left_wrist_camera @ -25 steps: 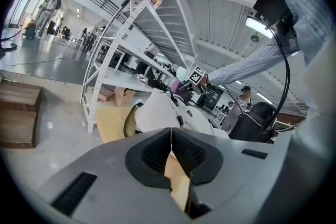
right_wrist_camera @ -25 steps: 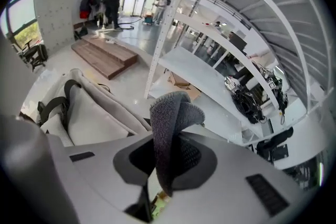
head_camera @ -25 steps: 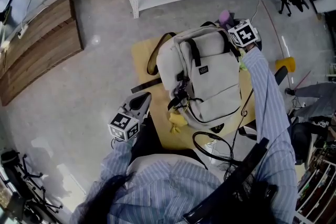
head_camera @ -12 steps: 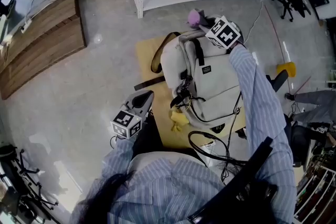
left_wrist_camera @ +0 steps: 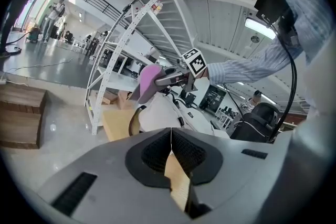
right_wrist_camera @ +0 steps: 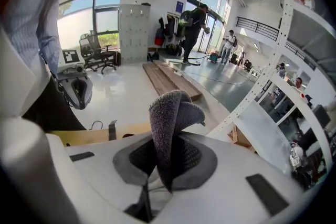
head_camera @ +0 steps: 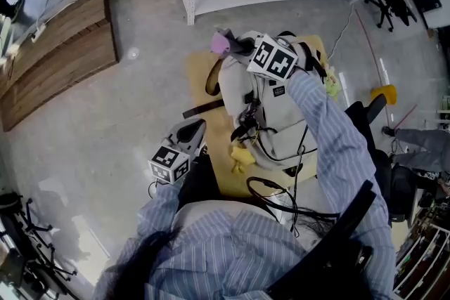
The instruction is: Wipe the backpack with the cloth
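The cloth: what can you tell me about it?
The cloth is a small, fuzzy, pinkish-purple piece, like microfibre. The right gripper holds it pinched between its jaws, so it folds over and sticks out past them. In the head view it is at the top end of the pale backpack; whether it touches the fabric is unclear.
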### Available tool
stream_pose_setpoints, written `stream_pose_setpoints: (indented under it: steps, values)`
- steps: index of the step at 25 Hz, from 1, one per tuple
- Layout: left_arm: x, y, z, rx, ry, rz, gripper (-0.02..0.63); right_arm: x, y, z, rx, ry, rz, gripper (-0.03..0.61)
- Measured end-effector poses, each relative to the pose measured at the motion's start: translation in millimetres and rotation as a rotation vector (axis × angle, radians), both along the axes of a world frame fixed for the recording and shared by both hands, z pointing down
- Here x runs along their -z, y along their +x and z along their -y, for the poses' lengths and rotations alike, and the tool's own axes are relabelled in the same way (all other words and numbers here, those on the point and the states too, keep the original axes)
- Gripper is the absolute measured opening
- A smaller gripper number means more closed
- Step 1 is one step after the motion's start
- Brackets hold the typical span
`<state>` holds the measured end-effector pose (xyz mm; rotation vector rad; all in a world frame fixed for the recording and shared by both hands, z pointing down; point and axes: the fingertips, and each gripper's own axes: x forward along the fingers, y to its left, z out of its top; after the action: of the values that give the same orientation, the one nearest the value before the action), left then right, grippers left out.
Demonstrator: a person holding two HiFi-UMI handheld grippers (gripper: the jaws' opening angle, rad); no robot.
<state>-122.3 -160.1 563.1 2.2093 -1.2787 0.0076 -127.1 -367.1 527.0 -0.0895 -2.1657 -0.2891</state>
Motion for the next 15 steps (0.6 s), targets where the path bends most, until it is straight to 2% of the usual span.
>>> stream_pose_setpoints:
  steps: [4,7,15]
  values:
    - [2,5,-2,-0.010,0.011,-0.003,0.005,8,-8,-27,0.025,-0.050,0.042,0.041]
    - [5,11,-3,-0.025,0.019,-0.005,0.005,18,-6,-29,0.007,-0.056,0.077,0.041]
    - [12,22,-6,-0.060,0.043,0.002,0.005,57,25,1,-0.190,-0.078,0.194,0.041]
